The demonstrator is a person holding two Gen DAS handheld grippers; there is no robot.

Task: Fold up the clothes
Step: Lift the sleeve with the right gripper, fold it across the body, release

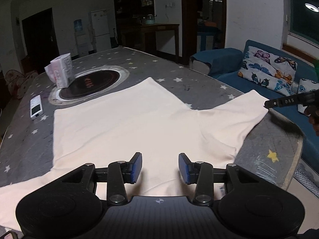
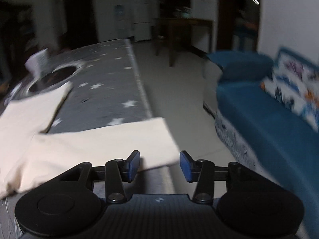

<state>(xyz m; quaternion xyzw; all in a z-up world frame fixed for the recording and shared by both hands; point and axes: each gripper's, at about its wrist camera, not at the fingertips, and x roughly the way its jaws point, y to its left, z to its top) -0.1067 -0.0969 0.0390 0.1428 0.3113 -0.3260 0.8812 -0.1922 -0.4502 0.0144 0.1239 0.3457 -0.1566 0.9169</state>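
Both jaws are standing partly apart, gripping nothing: the left hand-held gripper (image 1: pixel 160 168) is hovering over the cream garment (image 1: pixel 139 119) lying spread on the star-patterned desk (image 1: pixel 139 63), the right hand-held gripper (image 2: pixel 159 166) by its sleeve edge.

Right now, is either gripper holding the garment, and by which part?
Neither. The left gripper hovers open over the cream garment; the right gripper is open at its sleeve.

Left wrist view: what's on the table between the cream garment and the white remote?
Nothing: between the cream garment and the white remote lies only bare star-print tablecloth, seen in the left wrist view.
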